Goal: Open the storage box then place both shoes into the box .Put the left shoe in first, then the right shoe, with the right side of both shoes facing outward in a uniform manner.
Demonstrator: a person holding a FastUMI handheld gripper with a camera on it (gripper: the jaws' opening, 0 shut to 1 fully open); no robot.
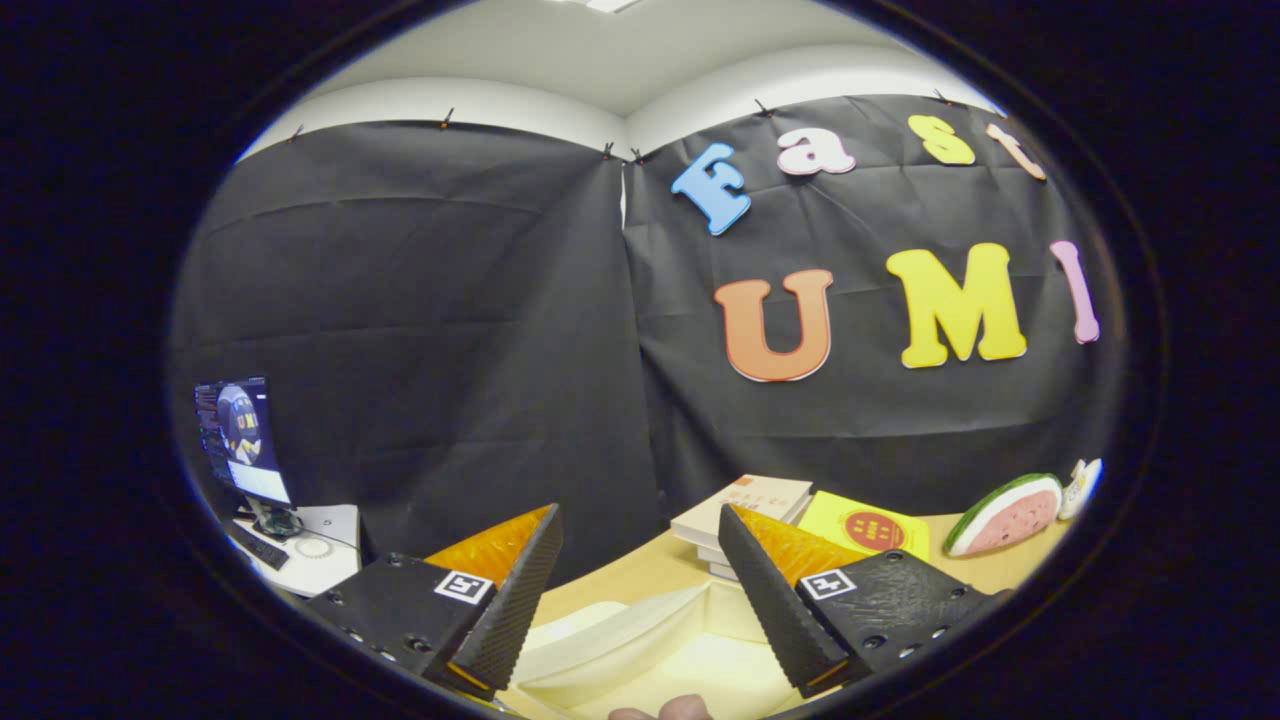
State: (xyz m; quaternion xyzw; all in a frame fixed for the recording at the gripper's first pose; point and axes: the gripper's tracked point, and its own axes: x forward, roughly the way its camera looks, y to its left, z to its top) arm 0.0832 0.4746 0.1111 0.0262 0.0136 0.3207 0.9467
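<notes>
Claw (640, 560) wide open, holding nothing, pale storage box (640, 640) between fingers, books (745, 505) beyond, table (620, 575) edge near wall

Ahead of the tool (640, 560) a cream box (640, 640) sits on a tan tabletop (620, 575). Beyond: pale books (745, 505), a yellow packet (865, 525) with red circle, a green-rimmed pink watermelon slice (1005, 515).
</notes>
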